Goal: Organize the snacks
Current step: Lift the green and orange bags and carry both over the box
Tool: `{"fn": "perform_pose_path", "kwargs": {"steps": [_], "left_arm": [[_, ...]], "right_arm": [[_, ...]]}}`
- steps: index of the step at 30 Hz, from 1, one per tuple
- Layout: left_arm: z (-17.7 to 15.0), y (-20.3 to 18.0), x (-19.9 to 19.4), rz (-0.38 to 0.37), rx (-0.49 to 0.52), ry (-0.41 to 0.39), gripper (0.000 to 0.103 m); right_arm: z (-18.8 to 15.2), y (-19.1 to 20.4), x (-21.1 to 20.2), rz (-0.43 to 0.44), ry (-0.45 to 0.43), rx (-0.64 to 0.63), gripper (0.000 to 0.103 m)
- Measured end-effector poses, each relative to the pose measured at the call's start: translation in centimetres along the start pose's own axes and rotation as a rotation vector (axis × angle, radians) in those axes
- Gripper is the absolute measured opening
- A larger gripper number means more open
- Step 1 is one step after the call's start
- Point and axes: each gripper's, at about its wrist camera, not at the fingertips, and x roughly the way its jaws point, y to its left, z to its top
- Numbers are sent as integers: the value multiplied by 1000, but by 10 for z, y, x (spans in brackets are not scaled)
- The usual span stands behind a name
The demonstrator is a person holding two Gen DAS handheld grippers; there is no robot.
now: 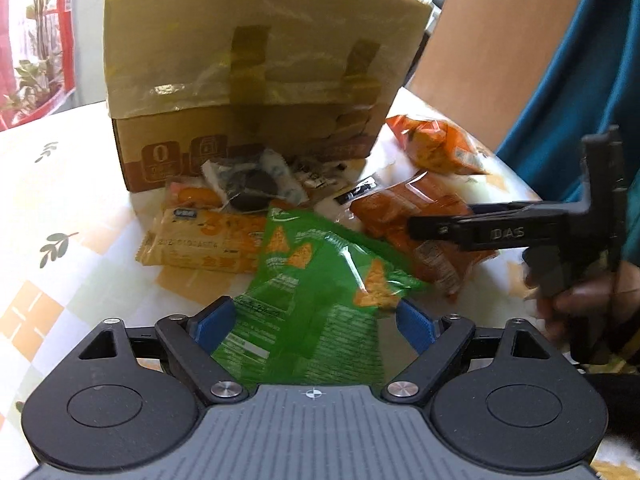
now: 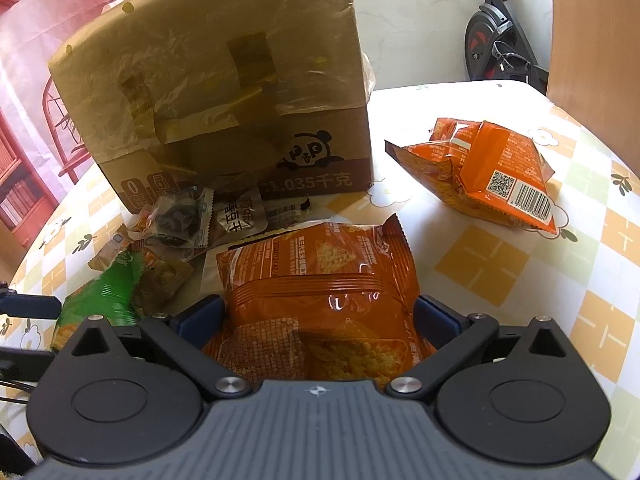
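Desk (image 2: 492, 264) with checked flower cloth, cardboard box (image 2: 224, 92) near far edge. Left gripper (image 1: 316, 316) fingers wide, green chip bag (image 1: 320, 276) between, grip unclear. Right gripper (image 2: 320, 314) fingers wide around orange chip bag (image 2: 320, 280), by near edge. Bags light, puffy, slippery, chips break; pinch crimped seam gently.

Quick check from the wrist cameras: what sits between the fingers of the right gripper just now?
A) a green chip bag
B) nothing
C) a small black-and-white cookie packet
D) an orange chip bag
D: in the right wrist view the orange chip bag fills the gap between the right gripper fingers.
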Motion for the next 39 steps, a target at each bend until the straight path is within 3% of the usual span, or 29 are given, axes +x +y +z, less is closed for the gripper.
{"fn": "perform_pose_path", "kwargs": {"steps": [6,9,10,19,25,30,33,39], "left_arm": [[4,12,9,14,-76,-7,100],[7,22,19,125,-142,36,98],[7,26,20,127,-171,41,98],[4,32,27,97,-233,53,98],[-2,35,22,82,-236,13,86],[0,41,16,59,-265,-5,84],[2,41,10,47,-260,-18,84],[6,44,-5,42,-275,-61,84]], "right_arm": [[0,1,0,2,0,1,102],[0,0,0,4,0,1,102],[0,1,0,3,-1,0,102],[1,1,1,2,-1,-21,103],[1,6,7,-16,-15,-68,103],[4,11,12,-30,-21,-121,103],[5,11,9,-18,-36,-138,94],[6,8,5,-11,-33,-106,89]]}}
